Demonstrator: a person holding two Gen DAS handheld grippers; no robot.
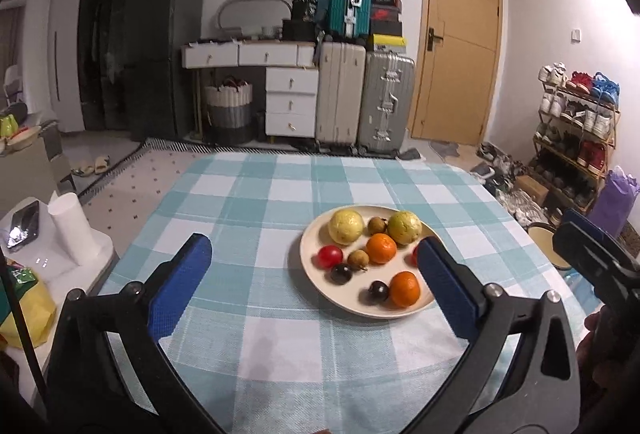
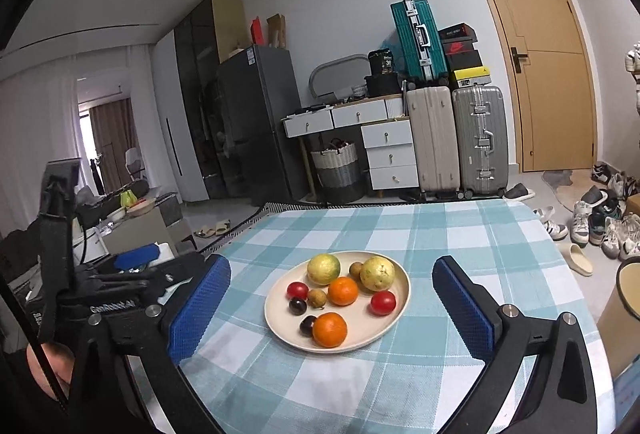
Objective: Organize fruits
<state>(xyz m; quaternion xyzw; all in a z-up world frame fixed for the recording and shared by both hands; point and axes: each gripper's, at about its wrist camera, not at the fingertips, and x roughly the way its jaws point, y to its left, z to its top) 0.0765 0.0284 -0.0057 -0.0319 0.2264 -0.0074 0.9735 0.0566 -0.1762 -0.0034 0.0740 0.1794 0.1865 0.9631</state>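
Teal-checked tablecloth: mixed fruits all heaped on round cream plate; left gripper and right gripper held wide, empty; sorting stage unclear

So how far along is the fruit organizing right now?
All the fruit in view sits mixed on the cream plate: two oranges, two red fruits, two guavas, dark and brown small ones. Both the left gripper and right gripper are open and hold nothing. That fits fruit just gathered, or fruit awaiting sorting; no other container shows on the table.
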